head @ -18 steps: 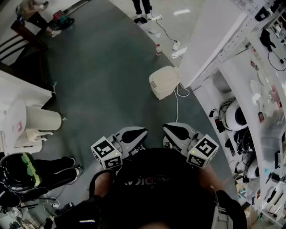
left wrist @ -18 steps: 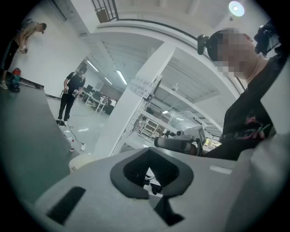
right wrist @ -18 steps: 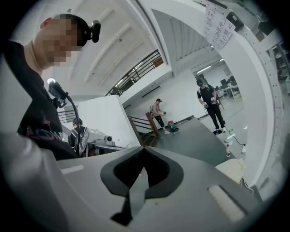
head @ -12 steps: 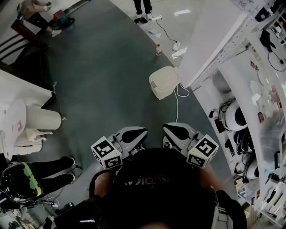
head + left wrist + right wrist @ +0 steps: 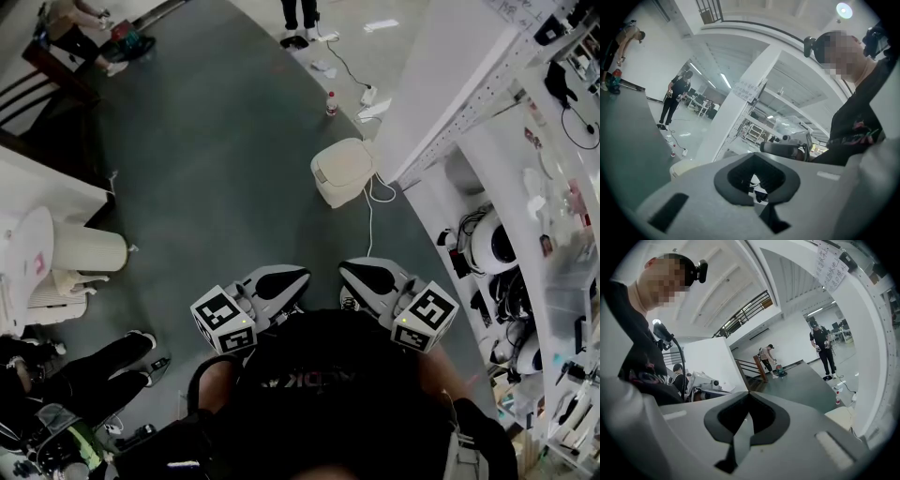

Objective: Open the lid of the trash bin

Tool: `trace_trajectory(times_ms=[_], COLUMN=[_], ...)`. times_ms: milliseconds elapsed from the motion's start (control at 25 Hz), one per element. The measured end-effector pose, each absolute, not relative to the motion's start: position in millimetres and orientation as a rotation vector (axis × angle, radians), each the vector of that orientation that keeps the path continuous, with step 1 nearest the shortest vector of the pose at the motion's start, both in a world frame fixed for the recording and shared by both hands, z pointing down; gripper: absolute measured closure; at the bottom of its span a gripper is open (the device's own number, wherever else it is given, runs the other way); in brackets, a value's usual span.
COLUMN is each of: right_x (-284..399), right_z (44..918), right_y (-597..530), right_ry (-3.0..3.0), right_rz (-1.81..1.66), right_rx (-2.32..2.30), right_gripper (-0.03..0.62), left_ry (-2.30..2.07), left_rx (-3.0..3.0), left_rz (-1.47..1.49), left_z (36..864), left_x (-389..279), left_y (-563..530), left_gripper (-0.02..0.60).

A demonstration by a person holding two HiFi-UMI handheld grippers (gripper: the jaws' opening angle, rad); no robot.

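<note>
Printed sheet (image 5: pixel 829 263) on the white pillar (image 5: pixel 450 75): text too small to read. Trash bin (image 5: pixel 344 171), lid down, stands on the grey floor (image 5: pixel 216 187) at the pillar's foot, with a white cable (image 5: pixel 371 220) just beside it. Left gripper (image 5: pixel 286 279) and right gripper (image 5: pixel 361 274): jaws together, nothing held, well apart from the bin.

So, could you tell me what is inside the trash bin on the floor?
The trash bin has its lid closed, so only the cream top of the lid shows; whatever is inside is covered.
</note>
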State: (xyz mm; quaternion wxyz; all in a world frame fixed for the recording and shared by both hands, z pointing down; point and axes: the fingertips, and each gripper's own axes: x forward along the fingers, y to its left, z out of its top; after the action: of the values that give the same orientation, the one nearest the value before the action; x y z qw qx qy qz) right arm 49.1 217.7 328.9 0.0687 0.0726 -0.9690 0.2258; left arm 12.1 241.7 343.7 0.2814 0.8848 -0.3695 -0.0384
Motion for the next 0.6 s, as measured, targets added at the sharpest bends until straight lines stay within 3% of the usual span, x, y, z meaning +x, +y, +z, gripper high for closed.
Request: trace_trajectory(times_ms=[600], right_x=[14.8], right_z=[329.3], right_y=[224.6], right_ry=[-2.917], right_rz=[0.712], right_rx=[0.237], right_gripper=[0.586], left_ry=[-1.000], left_rx=[2.343], left_rz=[-0.136], left_z=[346.8], left_x=[-28.8], left_y=[260.8], left_gripper=[0.580])
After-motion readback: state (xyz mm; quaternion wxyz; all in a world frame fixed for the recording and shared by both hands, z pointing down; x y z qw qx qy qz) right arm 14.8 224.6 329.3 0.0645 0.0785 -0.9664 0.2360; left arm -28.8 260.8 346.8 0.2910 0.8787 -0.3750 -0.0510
